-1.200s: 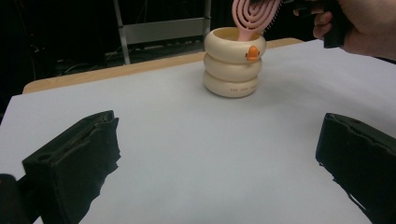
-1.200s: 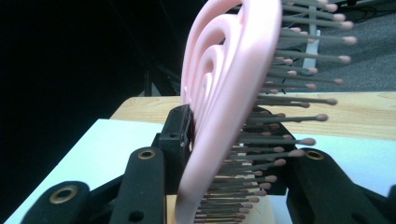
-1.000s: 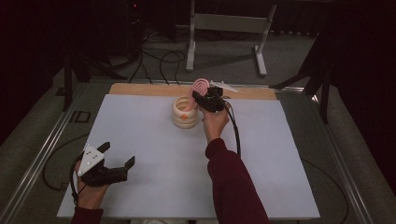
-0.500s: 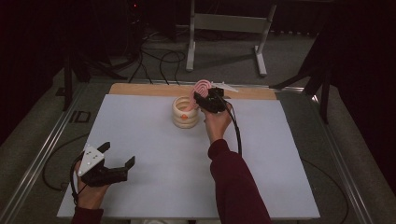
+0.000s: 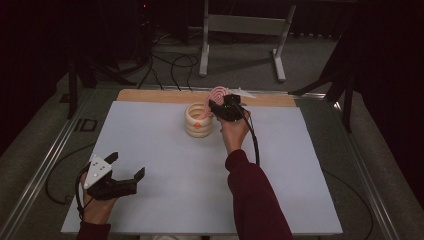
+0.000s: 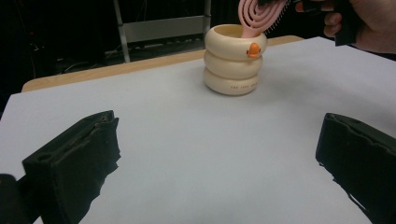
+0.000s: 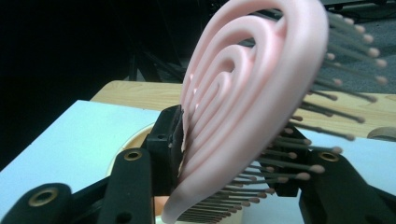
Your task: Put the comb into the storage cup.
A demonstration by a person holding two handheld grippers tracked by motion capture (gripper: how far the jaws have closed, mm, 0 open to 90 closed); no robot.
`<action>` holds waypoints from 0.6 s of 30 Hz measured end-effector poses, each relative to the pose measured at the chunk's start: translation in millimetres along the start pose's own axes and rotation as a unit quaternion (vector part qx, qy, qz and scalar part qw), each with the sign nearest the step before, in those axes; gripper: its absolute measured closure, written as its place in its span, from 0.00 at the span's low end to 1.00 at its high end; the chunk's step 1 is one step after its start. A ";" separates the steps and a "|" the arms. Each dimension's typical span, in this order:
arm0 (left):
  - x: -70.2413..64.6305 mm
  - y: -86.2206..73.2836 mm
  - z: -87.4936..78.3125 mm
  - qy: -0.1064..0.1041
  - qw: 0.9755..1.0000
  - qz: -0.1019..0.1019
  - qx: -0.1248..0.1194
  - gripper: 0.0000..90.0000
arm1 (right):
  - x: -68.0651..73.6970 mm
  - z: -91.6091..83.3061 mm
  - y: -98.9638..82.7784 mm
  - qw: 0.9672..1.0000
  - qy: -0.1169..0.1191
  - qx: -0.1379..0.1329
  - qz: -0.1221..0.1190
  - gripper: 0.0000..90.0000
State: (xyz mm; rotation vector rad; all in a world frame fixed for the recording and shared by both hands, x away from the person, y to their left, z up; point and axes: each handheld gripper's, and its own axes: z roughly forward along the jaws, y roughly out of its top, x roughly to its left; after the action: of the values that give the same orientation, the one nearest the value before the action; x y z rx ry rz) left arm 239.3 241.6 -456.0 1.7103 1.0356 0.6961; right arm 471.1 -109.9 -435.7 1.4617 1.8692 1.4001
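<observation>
1. Leftmost in the high view, the left gripper (image 5: 127, 166) rests low on the white table sheet (image 5: 150, 150) near the front left corner, held by the person's left hand (image 5: 95, 210), with its grey three-cornered plate on top.
2. Its jaws stand wide apart with nothing between them; the left gripper view shows bare sheet in the gap between the two black fingers (image 6: 74, 158).
3. Toward the middle of the far half of the sheet stands a cream holder (image 5: 199, 120) made of three stacked rings, upright, with a small orange mark (image 6: 253, 49) on its top ring.
4. A pink hairbrush (image 5: 218, 95) stands with its handle down inside the holder and its oval head rising above the rim, leaning toward the right side.
5. Just right of the holder, the right gripper (image 5: 220, 104) is at the brush head, carried by the right hand (image 5: 234, 132) on a dark red sleeve (image 5: 255, 195) that reaches in from the bottom edge.
6. The right gripper view shows the brush (image 7: 243, 107) between its jaws, bristles pointing to one side; the jaws have just been opening, the left pad seems to touch the brush's back, and whether they still press on it cannot be told.
7. A wooden strip (image 5: 150, 96) runs along the far edge of the sheet, behind the holder.
</observation>
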 end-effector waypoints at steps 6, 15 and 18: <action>-0.5 -0.2 0.7 -0.001 1.000 -0.001 0.000 0.00 | -0.2 -3.2 2.2 1.000 0.001 0.012 -0.019 0.56; -0.9 -0.7 1.3 0.000 1.000 0.001 0.002 0.00 | -4.4 -6.6 3.4 0.999 0.004 0.026 -0.028 0.43; -1.0 -0.8 1.5 0.000 1.000 0.001 0.002 0.00 | -5.3 -7.3 3.5 0.999 0.007 0.030 -0.030 0.41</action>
State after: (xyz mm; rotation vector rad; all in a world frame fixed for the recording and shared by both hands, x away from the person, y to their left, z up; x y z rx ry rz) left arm 239.8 240.2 -457.3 1.7145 1.0362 0.6945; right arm 469.3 -118.0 -431.0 1.4134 1.9640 1.3413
